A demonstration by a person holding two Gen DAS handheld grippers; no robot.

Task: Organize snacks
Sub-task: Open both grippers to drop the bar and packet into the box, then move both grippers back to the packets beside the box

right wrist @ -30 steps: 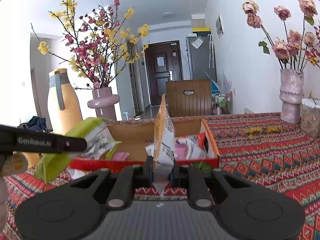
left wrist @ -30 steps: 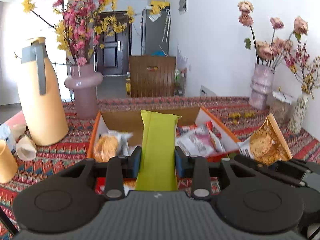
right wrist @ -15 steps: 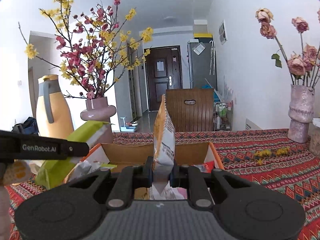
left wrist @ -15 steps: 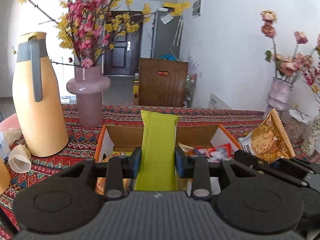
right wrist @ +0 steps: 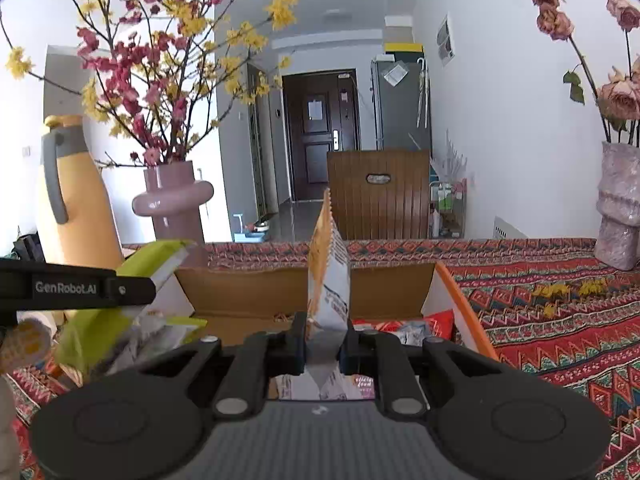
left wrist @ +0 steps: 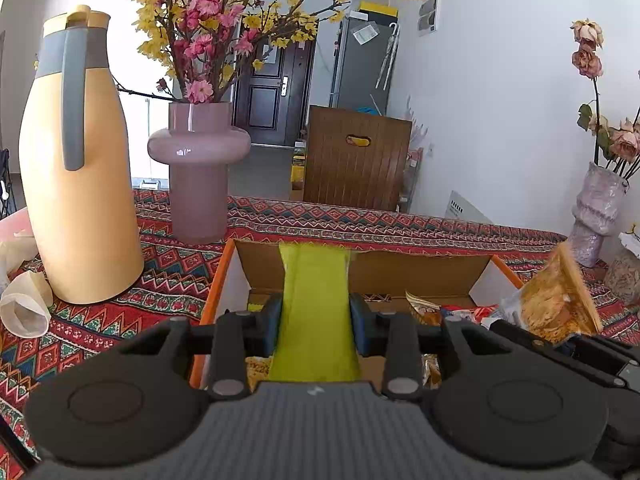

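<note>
**Snack packets held over the box: drop and snag risks**

Snack packets are both in the air at the near edge of the cardboard box (left wrist: 420,268). The left tongs (left wrist: 316,320) pinch a green packet (left wrist: 314,300) flat between their pads; the right tongs (right wrist: 325,334) are pressed together on an orange-and-white cracker packet (right wrist: 330,280), held edge-on and upright. The box sits on the tabletop (right wrist: 560,320) with its flaps raised, and other loose snack packets (right wrist: 404,326) already lie inside.

Risks, as judged:
- The two tongs are close side by side. Lowering both at once could knock the packets or tong bodies together.
- The upright cracker packet is gripped near its bottom corner only. It may swing or slip on a quick move.
- The orange-edged side flap (right wrist: 460,304) stands near the right packet's path and could catch it.
- Contents are heaped. A packet set on top may slide over the rim.

Surroundings: a yellow thermos jug (left wrist: 76,168) and a pink vase (left wrist: 198,176) of blossom branches stand just left of the box, so a leftward sweep could tip them. Crumpled paper cups (left wrist: 26,304) lie beside the jug. A pale textured vase (right wrist: 618,204) of dried roses stands well off to the right.
</note>
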